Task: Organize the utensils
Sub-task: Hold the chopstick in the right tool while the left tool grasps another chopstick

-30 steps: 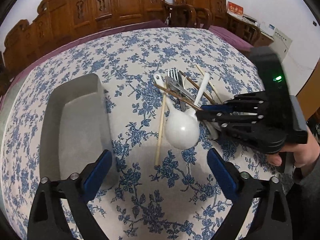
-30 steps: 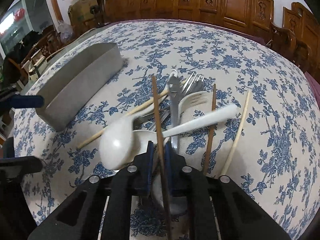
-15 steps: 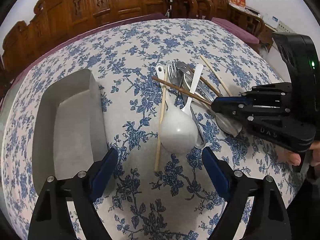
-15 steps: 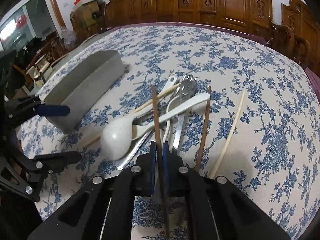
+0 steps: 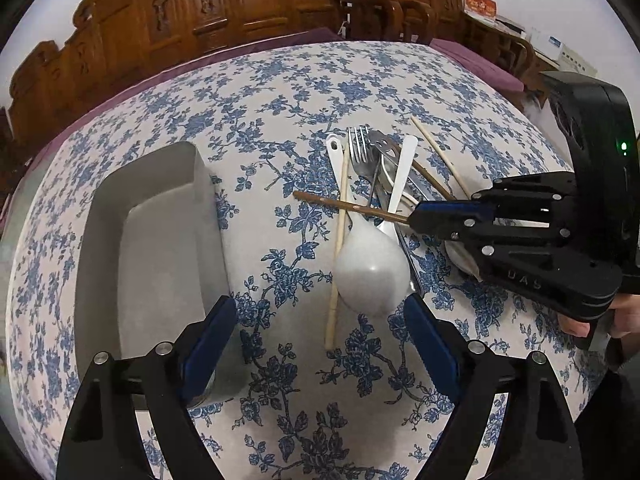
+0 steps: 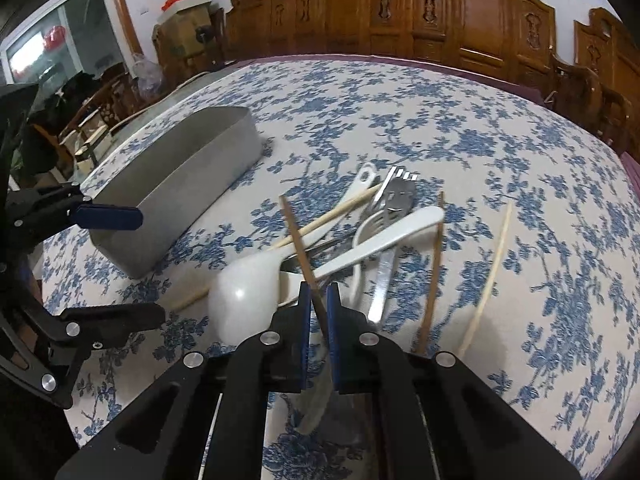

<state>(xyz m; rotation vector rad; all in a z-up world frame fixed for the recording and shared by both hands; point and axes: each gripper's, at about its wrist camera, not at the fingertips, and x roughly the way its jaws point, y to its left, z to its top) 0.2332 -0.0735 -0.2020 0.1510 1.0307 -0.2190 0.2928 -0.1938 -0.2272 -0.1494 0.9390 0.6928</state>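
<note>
On a tabletop (image 5: 280,92) covered in a blue-flowered cloth, we see a loose pile of utensils with a large white ladle (image 5: 370,268) at its near edge; we use the ladle as our landmark.

Our right claw (image 6: 317,300) is pinched nearly shut on one dark brown chopstick (image 6: 298,240), gripping it near one end. The stick's free length reaches out over the ladle's handle, lifted clear of the heap as far as we can judge. Our left claw (image 5: 320,344) stands wide open and holds nothing, hovering just in front of the ladle's bowl.

Well to the left of the ladle sits a long grey metal tray (image 5: 160,264), apparently empty, the likely home for the utensils. Behind the ladle lie a steel fork (image 5: 359,152), a slotted steel spoon (image 6: 394,200) and a smaller white spoon (image 5: 402,176). A pale chopstick (image 5: 339,248) lies along the ladle's left side, and a second dark chopstick (image 6: 434,264) and another pale one (image 6: 490,276) lie to its right.

We judge the held chopstick light, stiff and smooth, so it may swivel or slip in a grip this near its end; a hold closer to the middle would steady it. The ladle looks glossy and possibly breakable, best taken by its handle.
</note>
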